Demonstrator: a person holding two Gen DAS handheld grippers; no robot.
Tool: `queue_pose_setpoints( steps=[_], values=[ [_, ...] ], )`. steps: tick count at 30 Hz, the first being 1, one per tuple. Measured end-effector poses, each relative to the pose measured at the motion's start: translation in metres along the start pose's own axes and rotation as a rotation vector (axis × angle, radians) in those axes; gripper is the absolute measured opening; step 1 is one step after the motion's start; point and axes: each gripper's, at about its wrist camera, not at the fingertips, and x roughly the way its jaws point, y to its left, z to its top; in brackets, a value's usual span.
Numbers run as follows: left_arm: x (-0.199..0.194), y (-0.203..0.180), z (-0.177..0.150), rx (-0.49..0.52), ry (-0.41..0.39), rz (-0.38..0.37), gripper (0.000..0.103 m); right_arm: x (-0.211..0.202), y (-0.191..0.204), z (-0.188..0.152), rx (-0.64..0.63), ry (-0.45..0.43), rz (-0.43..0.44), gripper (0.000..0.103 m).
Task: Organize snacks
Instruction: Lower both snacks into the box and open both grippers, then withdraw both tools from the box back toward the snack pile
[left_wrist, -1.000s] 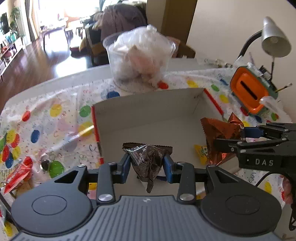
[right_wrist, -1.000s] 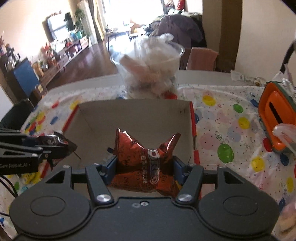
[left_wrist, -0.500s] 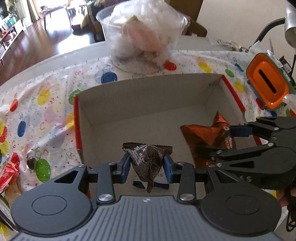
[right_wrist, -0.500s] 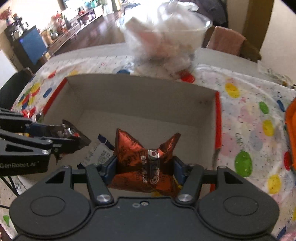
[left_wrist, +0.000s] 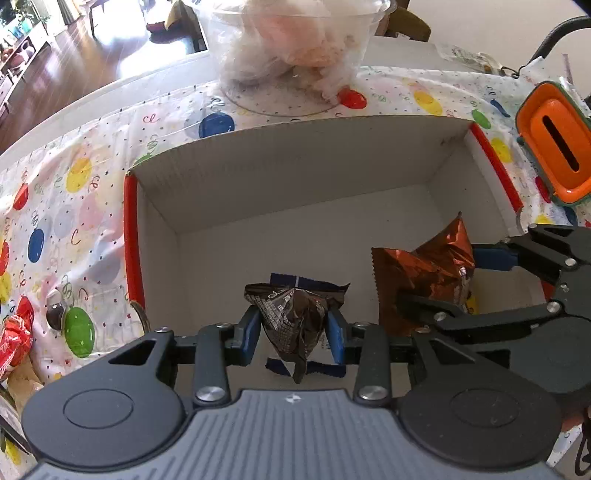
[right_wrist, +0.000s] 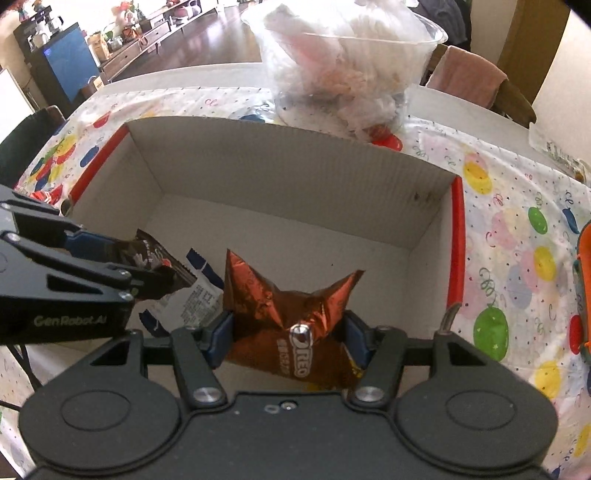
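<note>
Both grippers have dropped inside the cardboard box (left_wrist: 295, 173): the left gripper (left_wrist: 293, 334) stays clenched on a dark snack packet (left_wrist: 291, 317), the right gripper (right_wrist: 290, 341) on a copper Oreo pouch (right_wrist: 288, 317), near the front wall, seemingly ready for release.

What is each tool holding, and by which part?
Left tool pinches the dark packet across its crumpled middle. Right tool squeezes the Oreo bag by its sides, mid-height.

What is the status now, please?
Left tool shut on dark packet. Right tool shut on Oreo bag. Both over box; nothing blocking.
</note>
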Motion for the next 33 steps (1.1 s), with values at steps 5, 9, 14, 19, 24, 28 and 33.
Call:
queue_pose_setpoints(
  steps=[5,9,14,19,24,28,33],
  values=[
    [-0.001,0.001,-0.001,-0.005,0.000,-0.007,0.037,-0.002,0.001,-0.002,-0.008,-0.010,-0.003,0.063],
    [-0.004,0.004,-0.005,-0.015,-0.007,-0.021,0.038,-0.008,0.001,-0.004,-0.004,-0.028,0.003,0.063],
    [-0.018,0.011,-0.010,-0.033,-0.044,-0.042,0.050,-0.020,0.002,-0.008,0.009,-0.055,0.004,0.067],
    [-0.037,0.015,-0.018,-0.034,-0.093,-0.055,0.052,-0.038,0.005,-0.015,0.024,-0.100,0.006,0.070],
    [-0.054,0.020,-0.028,-0.027,-0.133,-0.066,0.057,-0.057,0.010,-0.020,0.043,-0.141,0.018,0.074],
    [-0.068,0.023,-0.038,-0.009,-0.172,-0.067,0.058,-0.071,0.017,-0.023,0.062,-0.176,0.022,0.077],
    [-0.084,0.034,-0.052,-0.005,-0.223,-0.067,0.066,-0.086,0.032,-0.030,0.076,-0.218,0.015,0.080]
  ],
)
